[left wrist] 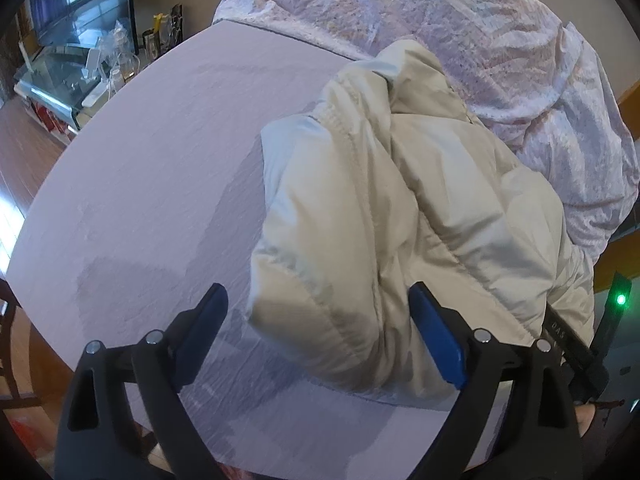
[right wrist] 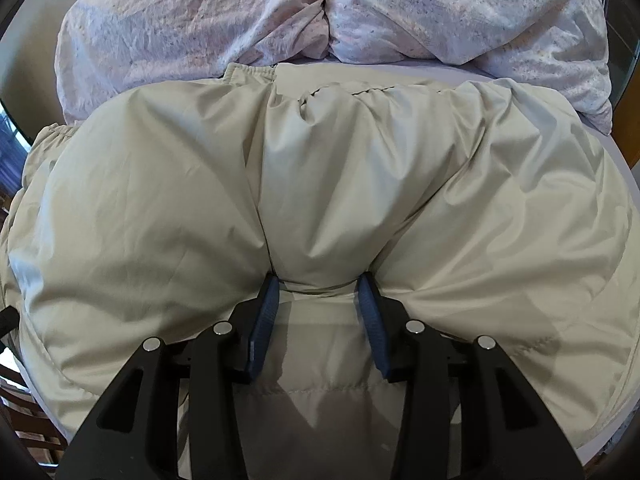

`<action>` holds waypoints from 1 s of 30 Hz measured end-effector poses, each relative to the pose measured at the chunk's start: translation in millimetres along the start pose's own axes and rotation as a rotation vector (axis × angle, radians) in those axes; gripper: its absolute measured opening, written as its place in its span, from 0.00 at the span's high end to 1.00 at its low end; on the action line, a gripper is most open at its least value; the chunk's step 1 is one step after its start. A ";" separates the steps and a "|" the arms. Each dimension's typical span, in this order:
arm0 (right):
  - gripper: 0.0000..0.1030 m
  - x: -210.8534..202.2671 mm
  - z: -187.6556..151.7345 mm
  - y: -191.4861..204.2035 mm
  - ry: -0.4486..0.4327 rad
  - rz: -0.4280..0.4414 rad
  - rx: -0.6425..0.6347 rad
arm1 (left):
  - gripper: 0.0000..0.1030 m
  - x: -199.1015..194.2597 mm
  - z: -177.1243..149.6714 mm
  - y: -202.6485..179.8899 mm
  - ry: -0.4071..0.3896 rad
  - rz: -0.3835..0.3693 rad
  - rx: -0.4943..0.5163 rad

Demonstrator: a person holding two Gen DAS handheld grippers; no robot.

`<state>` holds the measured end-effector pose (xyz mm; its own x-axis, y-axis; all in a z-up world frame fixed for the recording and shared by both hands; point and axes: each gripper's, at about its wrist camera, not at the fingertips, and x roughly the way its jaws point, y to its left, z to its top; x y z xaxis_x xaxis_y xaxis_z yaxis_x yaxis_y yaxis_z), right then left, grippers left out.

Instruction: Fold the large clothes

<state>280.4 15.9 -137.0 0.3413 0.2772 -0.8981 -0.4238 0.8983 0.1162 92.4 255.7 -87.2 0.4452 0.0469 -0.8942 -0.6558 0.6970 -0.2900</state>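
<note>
Bed: a pale sheet (left wrist: 152, 168) covers the surface; a crumpled patterned duvet (left wrist: 420, 12) is heaped along the far side.
Jacket: a cream puffer jacket (right wrist: 320, 184) lies bunched on the sheet, near the duvet, its elastic hem edge turned toward the heap.
Long axis: in the left wrist view the jacket runs from the near edge of the bed away toward the duvet.
Right gripper (right wrist: 318, 284): pressed into the jacket at its near middle, blue pads partly closed on a raised pucker of fabric; I judge it is pinching the cloth.
Left gripper (left wrist: 318, 300): spread wide, the jacket's near corner lying between its pads, nothing squeezed.
Nearer hand: the right one is already on the cloth; the left must close to share the lift.
Hidden: sleeves, collar and zip cannot be made out; the jacket's underside is out of sight.
</note>
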 end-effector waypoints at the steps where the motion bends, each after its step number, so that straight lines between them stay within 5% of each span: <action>1: 0.58 0.5 0.6 -0.3 0.000 0.002 0.001 | 0.11 1.9 0.6 1.8 0.002 -0.009 -0.015; 11: 0.58 -1.5 0.5 -0.8 -0.009 0.012 -0.001 | 0.13 20.3 4.5 6.4 -0.011 -0.048 -0.095; 20: 0.58 -2.7 0.8 -1.1 -0.008 0.018 -0.002 | 0.57 2.9 12.2 -19.1 -0.065 0.004 -0.021; 30: 0.58 -5.3 -2.7 -5.9 -0.009 0.048 0.000 | 0.73 -22.4 13.3 -33.9 -0.117 -0.031 0.000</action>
<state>278.9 8.2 -134.0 0.3283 0.3234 -0.8875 -0.4399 0.8838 0.1593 112.8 240.5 -52.8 0.5329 0.1087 -0.8391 -0.6410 0.6992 -0.3166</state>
